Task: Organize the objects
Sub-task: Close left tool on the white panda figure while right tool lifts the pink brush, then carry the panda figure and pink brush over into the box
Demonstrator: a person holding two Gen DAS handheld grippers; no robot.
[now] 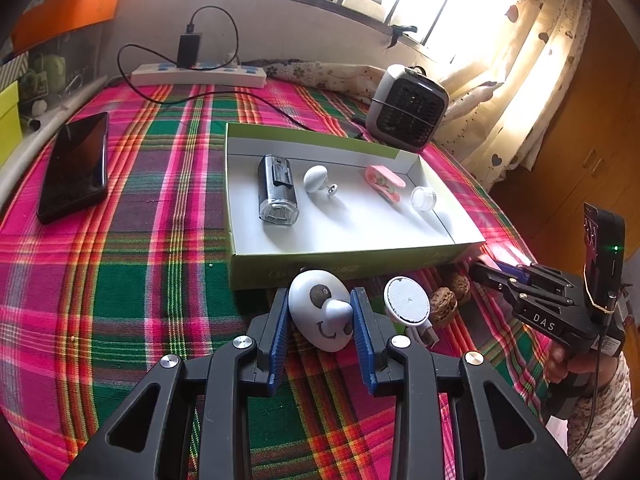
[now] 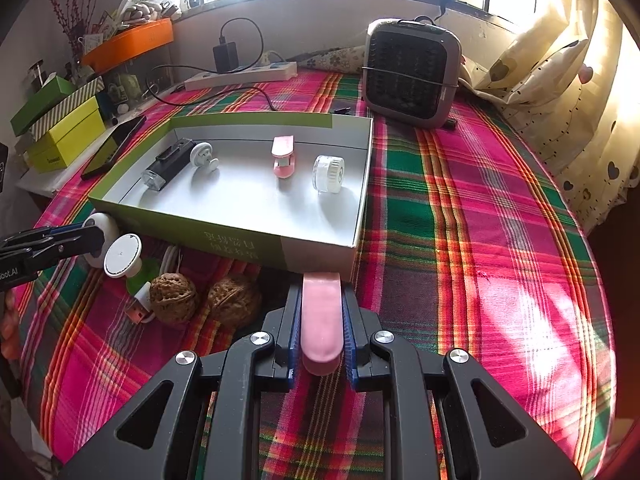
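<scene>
The plaid-covered bench [image 1: 120,264] carries a shallow green box [image 1: 436,257], centre. At the box's 6 o'clock, the left gripper [image 1: 320,312] has its fingers clenched on a white face figurine [image 1: 316,292]. At 5 o'clock, the right gripper [image 2: 321,320] grasps a pink clip [image 2: 321,316]. Two walnuts [image 2: 174,296] lie between them.

Box tray [image 1: 352,264] mid-table, holding left to right: bike light [image 1: 277,188], knob [image 1: 318,179], clip [image 1: 384,182], small jar [image 1: 423,198]. Near its front wall: face figurine [image 1: 320,308], charger puck [image 1: 407,301], two walnuts [image 2: 204,298]. Phone [image 1: 76,166] left; power strip [image 1: 198,74] far; fan heater [image 1: 408,110] far right.
</scene>
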